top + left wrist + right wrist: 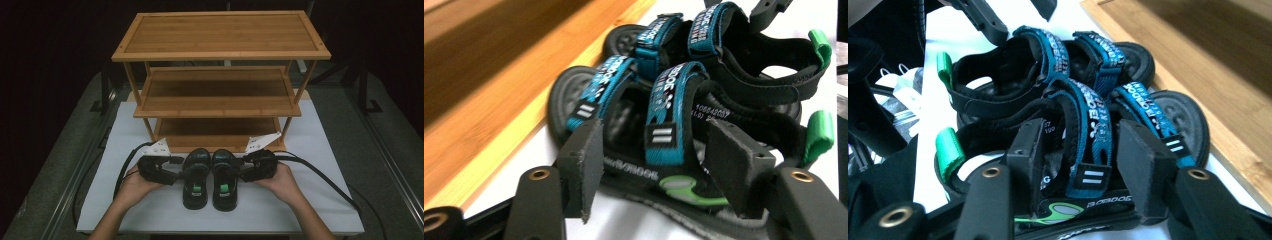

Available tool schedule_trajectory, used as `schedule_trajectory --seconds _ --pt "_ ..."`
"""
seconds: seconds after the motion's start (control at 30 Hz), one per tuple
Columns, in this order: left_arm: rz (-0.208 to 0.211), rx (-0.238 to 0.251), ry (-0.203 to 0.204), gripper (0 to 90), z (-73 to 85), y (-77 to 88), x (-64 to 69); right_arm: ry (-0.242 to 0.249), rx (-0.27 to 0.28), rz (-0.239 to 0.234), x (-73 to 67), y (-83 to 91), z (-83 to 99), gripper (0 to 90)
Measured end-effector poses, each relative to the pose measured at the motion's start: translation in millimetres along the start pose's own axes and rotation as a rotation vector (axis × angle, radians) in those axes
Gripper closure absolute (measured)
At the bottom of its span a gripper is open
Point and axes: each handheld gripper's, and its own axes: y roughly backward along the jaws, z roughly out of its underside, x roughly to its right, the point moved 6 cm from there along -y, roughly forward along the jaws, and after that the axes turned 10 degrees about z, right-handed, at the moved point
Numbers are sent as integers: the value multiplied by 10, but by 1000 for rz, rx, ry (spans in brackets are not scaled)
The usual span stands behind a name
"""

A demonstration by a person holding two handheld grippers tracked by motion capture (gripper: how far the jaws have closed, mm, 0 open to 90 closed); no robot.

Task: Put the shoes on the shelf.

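Two black sandals with blue straps and green heel tabs stand side by side on the white mat, toes toward the shelf. From the left, my left gripper (181, 175) reaches the left sandal (196, 177). In the left gripper view its jaws (654, 165) straddle that sandal's blue strap (666, 115) with gaps on both sides. From the right, my right gripper (239, 172) meets the right sandal (225, 180). In the right gripper view its jaws (1080, 155) sit tight around that sandal's strap (1090, 120), and the left sandal (1038, 55) lies beyond.
A three-tier bamboo shelf (220, 35) stands right behind the sandals, its bottom board (215, 130) bare and close to their toes. The white mat (125, 200) covers the table, with dark rails at both sides. Cables trail from both grippers.
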Motion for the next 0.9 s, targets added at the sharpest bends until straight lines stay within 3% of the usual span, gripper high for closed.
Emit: schedule_trajectory --seconds 0.2,0.4,0.5,0.9 --pt "25 -21 -7 517 -4 -114 6 3 -19 9 13 -38 37 570" --pt "21 -16 -4 614 -7 -136 4 -3 -25 8 2 -70 57 646" --pt "5 -12 -33 675 -26 -142 29 -10 -25 14 3 -68 55 673" --pt "-42 39 -51 707 -145 -85 19 -25 16 49 39 13 -47 691"
